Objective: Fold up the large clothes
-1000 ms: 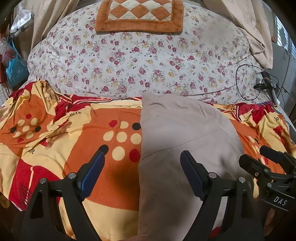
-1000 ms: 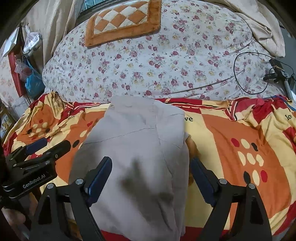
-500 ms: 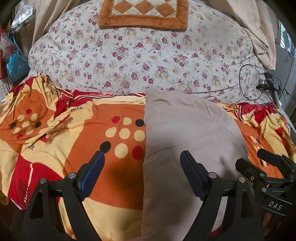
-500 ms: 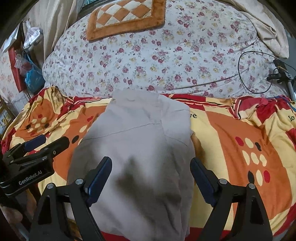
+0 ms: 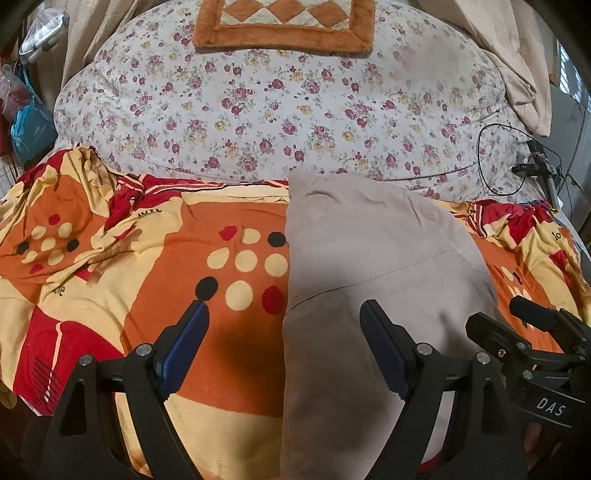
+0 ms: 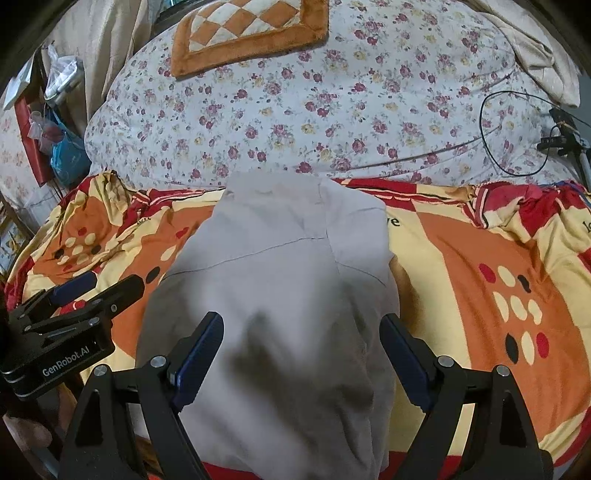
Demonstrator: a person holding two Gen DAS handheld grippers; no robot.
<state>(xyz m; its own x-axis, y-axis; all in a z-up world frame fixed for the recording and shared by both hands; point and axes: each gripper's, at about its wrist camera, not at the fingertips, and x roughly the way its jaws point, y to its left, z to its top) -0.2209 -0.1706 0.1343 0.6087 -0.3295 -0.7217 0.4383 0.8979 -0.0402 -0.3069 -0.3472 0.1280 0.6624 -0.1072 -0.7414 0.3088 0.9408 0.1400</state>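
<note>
A grey garment [image 5: 369,280] lies folded lengthways in a long strip on the orange, red and yellow bedspread [image 5: 147,266]; it also shows in the right wrist view [image 6: 280,295]. My left gripper [image 5: 282,350] is open and empty, held above the garment's left edge near the bed's front. My right gripper [image 6: 303,362] is open and empty above the garment's near end. Each gripper shows in the other's view, the right one [image 5: 535,332] at the right, the left one [image 6: 74,306] at the left.
A floral quilt [image 5: 277,110] lies heaped behind the garment, with an orange checked mat [image 5: 284,22] on top. A black cable and small stand [image 5: 532,166] are at the far right. Bags [image 5: 26,122] hang at the left. A beige cloth [image 5: 517,62] hangs at the back right.
Both grippers have drawn slightly back and down towards the bed's front edge, staying open. The garment has not moved.
</note>
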